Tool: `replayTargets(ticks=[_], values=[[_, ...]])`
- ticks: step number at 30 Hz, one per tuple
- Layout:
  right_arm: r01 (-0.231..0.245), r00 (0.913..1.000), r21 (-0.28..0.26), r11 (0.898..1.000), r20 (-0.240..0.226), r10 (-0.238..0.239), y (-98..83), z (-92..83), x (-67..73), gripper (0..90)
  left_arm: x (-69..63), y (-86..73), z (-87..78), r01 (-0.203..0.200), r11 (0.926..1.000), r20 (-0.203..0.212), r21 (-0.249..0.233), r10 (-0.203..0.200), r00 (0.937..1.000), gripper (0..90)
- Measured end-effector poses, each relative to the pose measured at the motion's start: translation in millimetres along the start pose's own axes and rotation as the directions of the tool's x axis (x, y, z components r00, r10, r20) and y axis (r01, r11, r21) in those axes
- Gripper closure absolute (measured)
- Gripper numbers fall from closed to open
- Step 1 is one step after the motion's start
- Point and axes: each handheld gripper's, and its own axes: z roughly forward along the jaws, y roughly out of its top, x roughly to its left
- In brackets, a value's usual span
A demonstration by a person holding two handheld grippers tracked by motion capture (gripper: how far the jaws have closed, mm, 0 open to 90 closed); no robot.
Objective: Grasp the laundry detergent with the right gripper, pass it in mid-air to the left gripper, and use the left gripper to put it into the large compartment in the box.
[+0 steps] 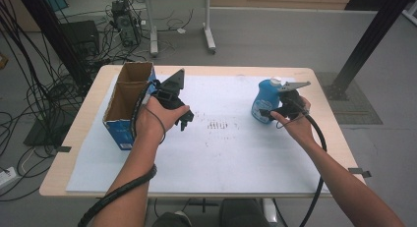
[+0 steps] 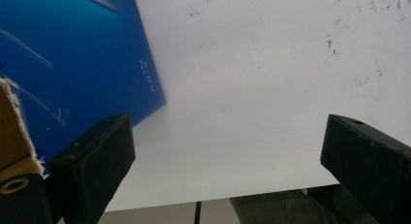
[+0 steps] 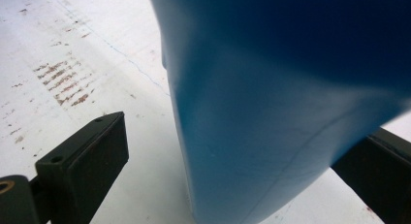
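My right gripper (image 1: 276,112) has its jaws spread around the blue bottle (image 1: 265,101); in the right gripper view the bottle (image 3: 271,98) sits between them, with a clear gap to the jaw on that view's left, while the other jaw is half hidden behind the bottle, so I cannot say whether it touches. The bottle stands upright with a white cap on the right part of the white sheet (image 1: 231,153), well apart from the box.

My left gripper (image 1: 183,118) is also spread, with nothing between its jaws; it hangs over the sheet just beside the box (image 1: 129,101). In the left gripper view the box (image 2: 77,59) shows its blue side and a torn cardboard edge. From above the box is open-topped, with a divider making two compartments.

I judge the step in hand to be taking hold of the bottle. The next move calls for closing the right jaws squarely on the body, low enough that it does not tip, then lifting; the box looks the likely place for it, though that is a guess.

Hard to make out: the bottle's label, its base contact on the sheet, and what lies inside the box compartments; the left hand (image 1: 155,120) covers most of that gripper
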Motion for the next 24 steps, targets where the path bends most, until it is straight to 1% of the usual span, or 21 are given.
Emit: replayTargets(ticks=[4,10,23,24], values=[[0.001,1.0000,0.002,1.000,0.005,-0.001,0.0,0.4,-0.1,2.5,-0.4,0.1,-0.5,0.000,1.0000,0.001,-0.006,0.000,1.0000,5.8],[0.000,1.0000,0.006,1.000,0.007,0.000,-0.3,1.2,-0.1,2.5,0.6,-0.5,-0.1,-0.004,1.0000,0.001,-0.004,0.004,1.0000,5.8],[-0.007,0.9999,0.011,1.000,0.011,0.007,-1.1,1.2,-1.2,2.5,1.7,-1.9,-1.6,0.006,0.9999,0.000,-0.011,-0.006,1.0000,5.8],[-0.006,0.9999,0.009,1.000,0.011,0.006,-1.0,1.1,-1.1,2.5,1.9,-1.8,-1.8,0.001,1.0000,0.000,-0.009,-0.001,1.0000,5.8]])
